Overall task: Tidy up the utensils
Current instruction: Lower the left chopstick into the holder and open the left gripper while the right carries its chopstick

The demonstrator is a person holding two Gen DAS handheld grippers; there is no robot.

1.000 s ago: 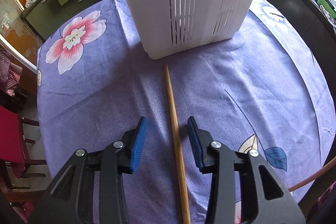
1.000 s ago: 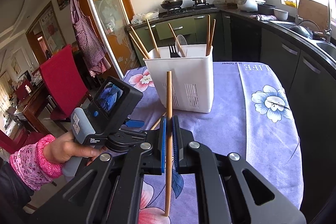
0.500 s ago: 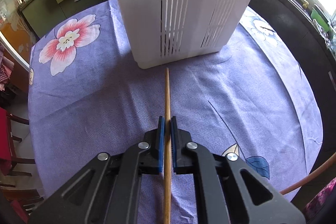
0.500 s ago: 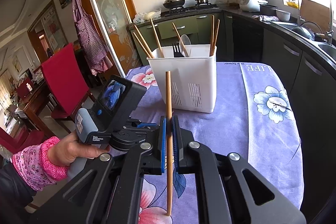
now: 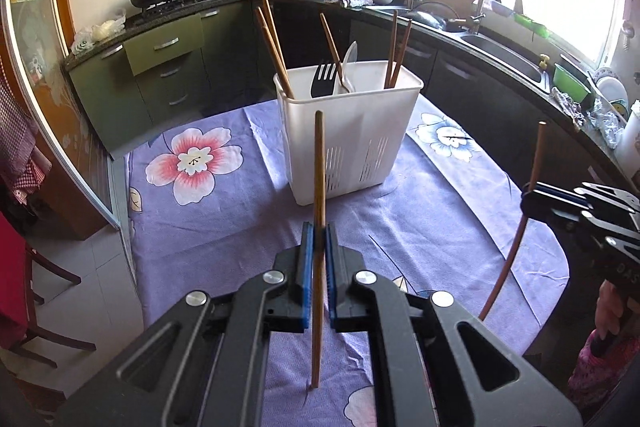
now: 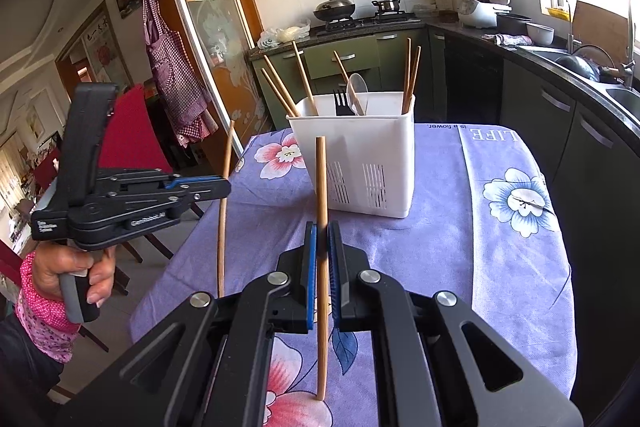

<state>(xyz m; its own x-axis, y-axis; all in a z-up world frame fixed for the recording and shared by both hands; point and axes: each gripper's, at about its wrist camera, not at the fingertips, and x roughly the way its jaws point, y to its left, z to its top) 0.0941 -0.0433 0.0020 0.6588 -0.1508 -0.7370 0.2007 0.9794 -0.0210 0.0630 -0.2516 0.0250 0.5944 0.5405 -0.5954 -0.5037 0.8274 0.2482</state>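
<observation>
The lower ends of the utensils in the white caddy (image 5: 352, 135) are hidden by its walls; only the tops of several chopsticks (image 5: 272, 43), a black fork (image 5: 323, 79) and a pale spoon (image 5: 349, 61) show above the rim. The person is mostly cut off: a hand (image 6: 76, 267) with a pink patterned cuff shows at the left of the right wrist view.

The left tool (image 5: 319, 239) is clamped on a wooden chopstick (image 5: 318, 187) held upright between its blue pads, clear of the purple flowered worktop (image 5: 224, 223), with the caddy beyond it at the far middle. The right tool (image 6: 322, 239) grips a second chopstick (image 6: 321, 195) the same way, nearly vertical, its lower end hanging below the pads. Each tool is seen side-on in the other's view, well apart, both on the near side of the caddy.
</observation>
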